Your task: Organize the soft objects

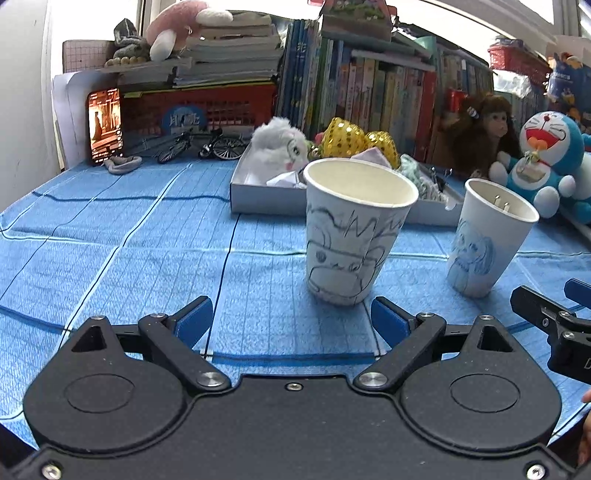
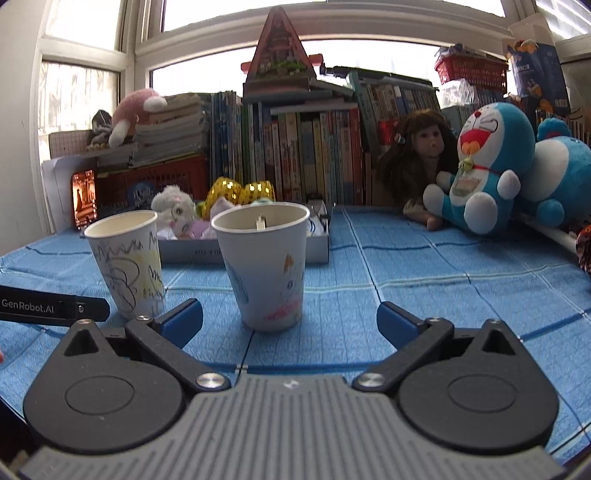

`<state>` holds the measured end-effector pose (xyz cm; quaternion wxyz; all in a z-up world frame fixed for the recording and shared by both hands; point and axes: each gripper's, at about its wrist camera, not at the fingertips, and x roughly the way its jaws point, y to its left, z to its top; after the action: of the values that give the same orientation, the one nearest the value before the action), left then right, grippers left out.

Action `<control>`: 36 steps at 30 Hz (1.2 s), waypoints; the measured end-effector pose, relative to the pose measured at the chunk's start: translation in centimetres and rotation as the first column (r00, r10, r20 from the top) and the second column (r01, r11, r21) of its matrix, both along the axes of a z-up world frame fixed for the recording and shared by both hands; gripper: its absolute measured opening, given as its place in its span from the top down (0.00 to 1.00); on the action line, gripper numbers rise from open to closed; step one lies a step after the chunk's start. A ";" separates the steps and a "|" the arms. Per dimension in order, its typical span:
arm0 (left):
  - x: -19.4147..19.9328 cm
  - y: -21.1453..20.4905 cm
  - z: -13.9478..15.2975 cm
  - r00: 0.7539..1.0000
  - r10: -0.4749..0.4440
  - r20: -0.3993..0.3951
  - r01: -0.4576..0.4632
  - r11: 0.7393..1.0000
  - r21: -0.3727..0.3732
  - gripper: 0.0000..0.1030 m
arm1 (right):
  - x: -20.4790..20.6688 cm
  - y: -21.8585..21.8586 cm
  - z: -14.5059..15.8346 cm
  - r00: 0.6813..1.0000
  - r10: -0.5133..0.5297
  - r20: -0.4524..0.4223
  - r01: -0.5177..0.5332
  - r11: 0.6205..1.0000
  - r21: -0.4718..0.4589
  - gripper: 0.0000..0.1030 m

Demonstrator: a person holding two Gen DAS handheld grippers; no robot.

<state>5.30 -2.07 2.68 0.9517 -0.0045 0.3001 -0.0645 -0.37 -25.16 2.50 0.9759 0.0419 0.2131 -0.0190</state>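
Two drawn-on paper cups stand upright on the blue cloth. My left gripper is open, just short of the left cup, which is a little right of its gap. My right gripper is open too, with the right cup standing just beyond its fingertips; a small plug-like piece shows inside that cup. Behind the cups a shallow white box holds soft things: a white plush, a gold sequin toy, and pale cloth pieces. The right gripper also shows at the edge of the left wrist view.
A blue Doraemon plush, a long-haired doll and another blue plush sit at the back right. Books, a red crate, a lit phone and toy bicycles line the back. A pink plush lies on stacked books.
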 end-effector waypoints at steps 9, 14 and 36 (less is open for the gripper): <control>0.5 -0.1 -1.2 0.999 0.021 -0.030 -0.020 0.999 0.041 0.08 | 0.8 0.6 -1.1 0.998 -0.002 -0.067 0.001 1.000 -0.021 0.00; 0.4 -0.3 -1.7 0.999 0.020 -0.027 -0.018 0.998 0.068 0.05 | 1.2 0.6 -1.9 0.993 -0.012 -0.118 0.010 1.000 -0.011 0.00; 0.8 -0.4 -1.9 0.999 0.025 -0.038 -0.022 0.997 0.070 0.00 | 1.7 1.2 -2.3 0.988 0.009 -0.155 -0.021 0.997 -0.076 0.00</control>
<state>6.09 -2.44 0.75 0.9460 0.0237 0.3206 -0.0428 1.33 -23.99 0.17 0.9576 0.0011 0.2873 -0.0231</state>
